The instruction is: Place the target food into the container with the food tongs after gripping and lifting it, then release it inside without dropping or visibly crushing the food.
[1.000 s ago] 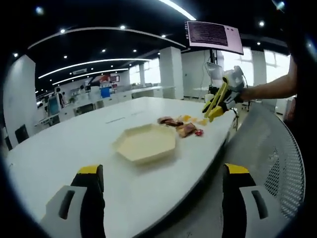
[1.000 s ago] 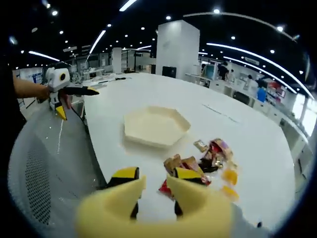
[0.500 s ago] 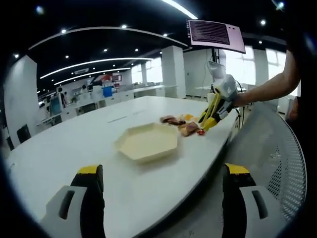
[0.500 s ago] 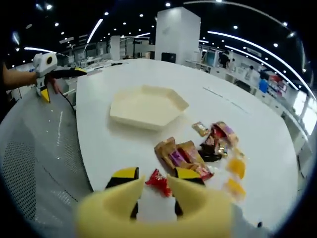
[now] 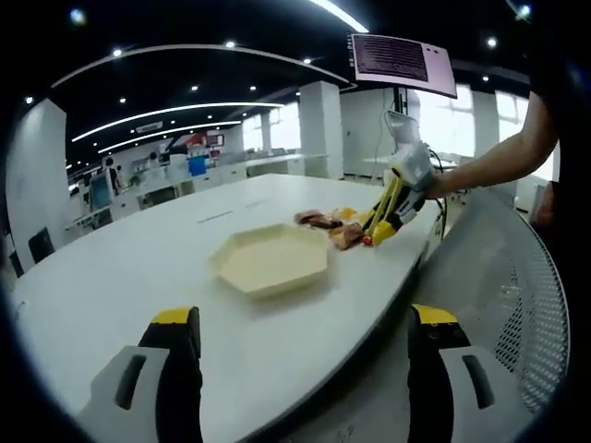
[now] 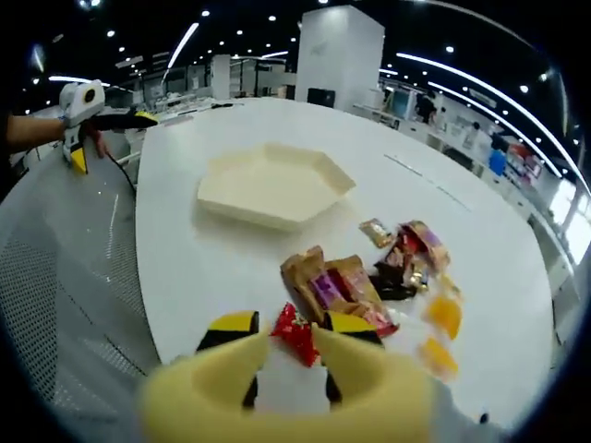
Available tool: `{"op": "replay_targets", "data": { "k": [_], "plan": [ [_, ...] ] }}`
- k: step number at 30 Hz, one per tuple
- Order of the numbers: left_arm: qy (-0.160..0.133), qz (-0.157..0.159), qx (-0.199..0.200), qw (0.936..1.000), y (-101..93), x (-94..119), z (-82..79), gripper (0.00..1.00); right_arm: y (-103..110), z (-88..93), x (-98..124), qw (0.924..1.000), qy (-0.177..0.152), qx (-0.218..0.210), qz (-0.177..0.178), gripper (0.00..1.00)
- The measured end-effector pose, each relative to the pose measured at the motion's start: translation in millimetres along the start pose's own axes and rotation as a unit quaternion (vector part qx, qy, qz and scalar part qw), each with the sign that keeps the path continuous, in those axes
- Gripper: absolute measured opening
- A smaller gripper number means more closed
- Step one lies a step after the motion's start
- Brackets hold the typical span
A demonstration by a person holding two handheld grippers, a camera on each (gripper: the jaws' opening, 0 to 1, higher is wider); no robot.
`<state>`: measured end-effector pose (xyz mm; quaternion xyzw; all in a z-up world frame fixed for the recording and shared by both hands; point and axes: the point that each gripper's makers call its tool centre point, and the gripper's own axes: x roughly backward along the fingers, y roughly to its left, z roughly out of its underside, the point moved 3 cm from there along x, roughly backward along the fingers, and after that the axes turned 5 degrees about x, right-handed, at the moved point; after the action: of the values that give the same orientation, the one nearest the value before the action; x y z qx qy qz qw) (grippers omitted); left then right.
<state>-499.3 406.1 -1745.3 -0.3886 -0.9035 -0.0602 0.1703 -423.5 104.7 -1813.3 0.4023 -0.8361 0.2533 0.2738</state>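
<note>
A cream hexagonal tray [image 6: 272, 185] lies on the white table [image 6: 185, 268], and it shows again in the left gripper view [image 5: 270, 258]. To its right sits a pile of wrapped snacks [image 6: 351, 281] with orange pieces [image 6: 443, 314]. A small red wrapped candy [image 6: 297, 334] lies at the pile's near edge, between the yellow tips of my right gripper [image 6: 288, 325], whose jaws stand a little apart around it. Seen from the left gripper view, the right gripper [image 5: 388, 210] points down at the snacks [image 5: 334, 229]. My left gripper [image 5: 300, 369] hangs wide open off the table's edge, holding nothing.
A grey mesh chair [image 5: 517, 305] stands between the table and the person; it shows in the right gripper view too [image 6: 55, 305]. A hand holds the left gripper [image 6: 88, 111] at the far left. Rows of desks and a white pillar [image 6: 337, 51] lie beyond.
My right gripper has come down and forward onto the snack pile, so the red candy now lies between its tips. The left gripper has barely moved.
</note>
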Motion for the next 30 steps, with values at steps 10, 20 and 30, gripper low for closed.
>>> {"op": "replay_targets", "data": {
  "k": [10,20,30],
  "plan": [
    [0.003,0.002,-0.001,1.0,-0.3,0,0.7,0.86,-8,1.4,0,0.9987,-0.015,-0.049,-0.001,0.21],
    [0.008,0.0,0.002,1.0,0.8,-1,2.1,0.95,-8,-3.2,-3,0.9998,0.016,-0.008,0.007,0.18],
    [0.015,0.002,0.007,0.9999,0.3,-1,3.9,0.91,-6,-12.9,7,0.9999,0.012,-0.012,0.003,0.18]
  ]
}}
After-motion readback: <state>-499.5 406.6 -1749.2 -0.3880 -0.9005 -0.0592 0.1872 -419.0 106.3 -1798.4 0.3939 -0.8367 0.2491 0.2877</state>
